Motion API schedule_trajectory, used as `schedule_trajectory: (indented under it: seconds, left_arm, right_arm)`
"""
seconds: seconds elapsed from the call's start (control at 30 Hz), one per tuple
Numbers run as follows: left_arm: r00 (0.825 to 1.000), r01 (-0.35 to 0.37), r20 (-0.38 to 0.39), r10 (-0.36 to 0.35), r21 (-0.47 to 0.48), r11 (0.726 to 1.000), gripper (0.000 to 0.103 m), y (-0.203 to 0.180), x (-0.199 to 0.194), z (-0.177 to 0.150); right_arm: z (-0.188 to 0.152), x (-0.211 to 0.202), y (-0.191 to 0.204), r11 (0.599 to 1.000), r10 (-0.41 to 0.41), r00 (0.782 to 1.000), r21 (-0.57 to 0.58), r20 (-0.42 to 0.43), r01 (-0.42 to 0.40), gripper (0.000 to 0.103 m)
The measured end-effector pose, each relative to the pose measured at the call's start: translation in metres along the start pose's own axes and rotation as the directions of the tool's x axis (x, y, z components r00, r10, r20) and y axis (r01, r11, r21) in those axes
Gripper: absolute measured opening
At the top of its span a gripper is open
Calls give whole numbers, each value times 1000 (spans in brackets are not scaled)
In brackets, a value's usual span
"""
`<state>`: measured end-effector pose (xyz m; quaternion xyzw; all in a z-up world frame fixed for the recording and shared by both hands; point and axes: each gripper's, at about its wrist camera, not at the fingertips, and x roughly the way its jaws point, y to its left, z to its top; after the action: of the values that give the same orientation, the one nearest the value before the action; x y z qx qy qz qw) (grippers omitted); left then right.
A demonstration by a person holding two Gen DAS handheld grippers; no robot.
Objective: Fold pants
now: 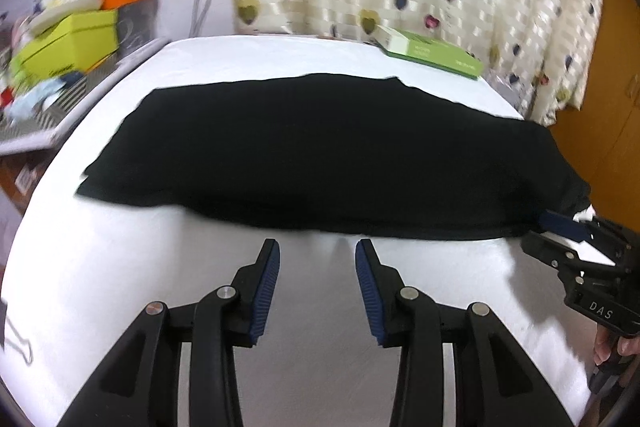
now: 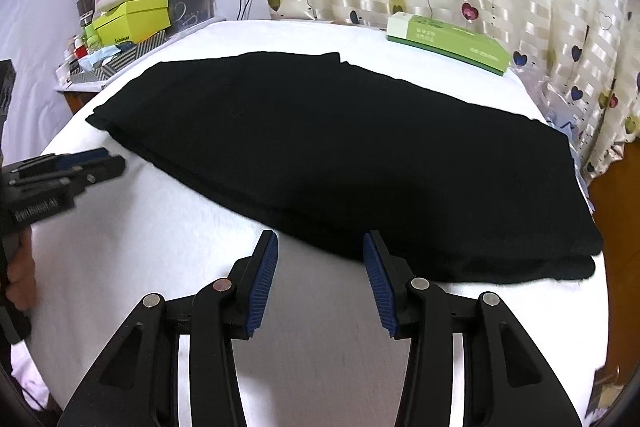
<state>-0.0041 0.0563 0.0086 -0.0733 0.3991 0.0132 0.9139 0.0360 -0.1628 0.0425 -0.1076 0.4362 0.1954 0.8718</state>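
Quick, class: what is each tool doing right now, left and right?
Left tool: open, holding nothing.
Right tool: open, holding nothing, near the black pants.

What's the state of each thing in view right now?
Pants: folded lengthwise, flat on the table, not gripped.
Left gripper: open, empty, just short of the pants' near edge.
Right gripper: open, empty, at the pants' near edge.
Green box: closed, lying flat at the far edge.
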Motion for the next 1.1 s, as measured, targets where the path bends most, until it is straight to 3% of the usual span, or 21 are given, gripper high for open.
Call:
schedule_trajectory:
  seconds: [0.3,0.63,0.8,1.1]
  left_arm:
    - [998,-49,28,55,-182,982,42,73,-16,-3]
    - [1000,5,1,-5,-444,896,42,142,5,10]
    - [999,15,-19,-28,-494,870,47,151,19,25]
    - [999,-21,-50,-4,-491,871,55,154,31,45]
  right_arm:
    - [3,-13,-2,1000,5,999,2,34,-5,46]
    - [13,-16,-3,1000,15,997,-5,69,-15,46]
    - [16,-12,-10,1000,9,998,13,69,-10,46]
    - [22,-10,-16,1000,13,996,24,84,-15,46]
